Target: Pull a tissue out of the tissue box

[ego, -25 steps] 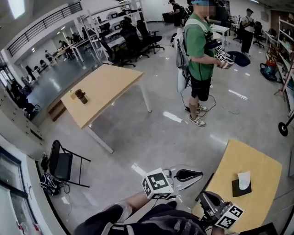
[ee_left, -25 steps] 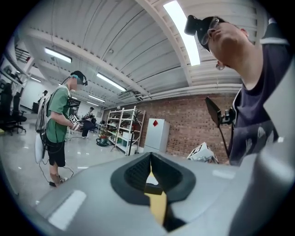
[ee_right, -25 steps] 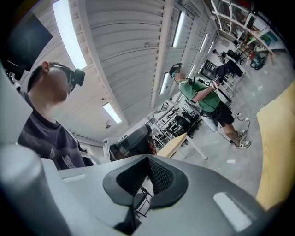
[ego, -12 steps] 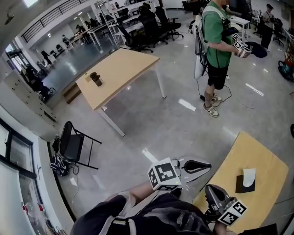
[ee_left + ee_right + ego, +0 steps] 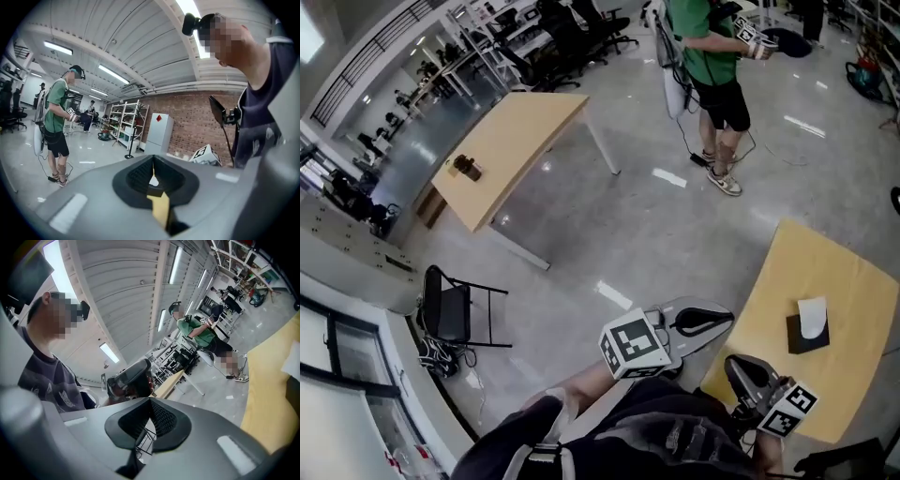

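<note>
A black tissue box (image 5: 807, 335) stands on a light wooden table (image 5: 844, 272) at the lower right of the head view, with a white tissue (image 5: 812, 316) sticking up from it. My left gripper (image 5: 727, 320) hovers off the table's left edge, shut and holding nothing (image 5: 153, 161). My right gripper (image 5: 741, 370) is held low over the table's near corner, to the left of the box, also shut and holding nothing (image 5: 150, 401). Neither touches the box. The tissue (image 5: 292, 363) shows at the right edge of the right gripper view.
A person in a green shirt (image 5: 710, 47) stands across the grey floor holding grippers. A second wooden table (image 5: 511, 150) carries a dark bottle (image 5: 467, 167). A black folding chair (image 5: 450, 314) stands at the left, with office chairs and desks at the back.
The head view has swung, so the table and tissue box sit a little higher and further right. Both grippers stay shut near my body, apart from the box.
</note>
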Motion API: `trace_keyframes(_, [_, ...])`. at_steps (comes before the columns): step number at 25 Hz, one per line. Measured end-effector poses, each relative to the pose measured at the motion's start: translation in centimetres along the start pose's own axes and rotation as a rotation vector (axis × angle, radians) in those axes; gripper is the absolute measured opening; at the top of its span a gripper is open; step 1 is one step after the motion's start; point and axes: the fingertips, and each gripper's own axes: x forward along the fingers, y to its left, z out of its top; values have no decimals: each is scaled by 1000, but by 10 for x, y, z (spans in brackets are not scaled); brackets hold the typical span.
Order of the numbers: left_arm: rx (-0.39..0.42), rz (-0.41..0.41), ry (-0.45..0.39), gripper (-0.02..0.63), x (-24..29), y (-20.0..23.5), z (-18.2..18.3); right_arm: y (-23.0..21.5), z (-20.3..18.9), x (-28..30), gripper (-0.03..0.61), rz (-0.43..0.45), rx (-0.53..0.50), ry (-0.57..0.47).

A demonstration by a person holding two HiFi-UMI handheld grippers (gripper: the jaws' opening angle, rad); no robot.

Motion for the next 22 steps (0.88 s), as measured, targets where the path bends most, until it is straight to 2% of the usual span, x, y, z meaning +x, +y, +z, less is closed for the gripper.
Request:
trace_keyframes(3, [-11, -33, -25, 6, 7, 9, -4, -13, -1, 7, -3, -22, -29, -21])
trace_keyframes(8, [15, -84, 36, 6, 24, 21, -1, -22, 10, 2, -3, -100, -25, -49])
trace_keyframes(13, [27, -201, 95, 6, 94, -17, -13, -39, 10, -65, -3, -230, -8, -95])
trace_keyframes(17, [65, -260, 158, 6, 135, -25, -30, -57, 4, -94, -3, -317, 24, -143])
trace_keyframes(22, [84, -257, 235, 6, 177, -16, -45, -63, 3, -116, -3, -425, 25, -153])
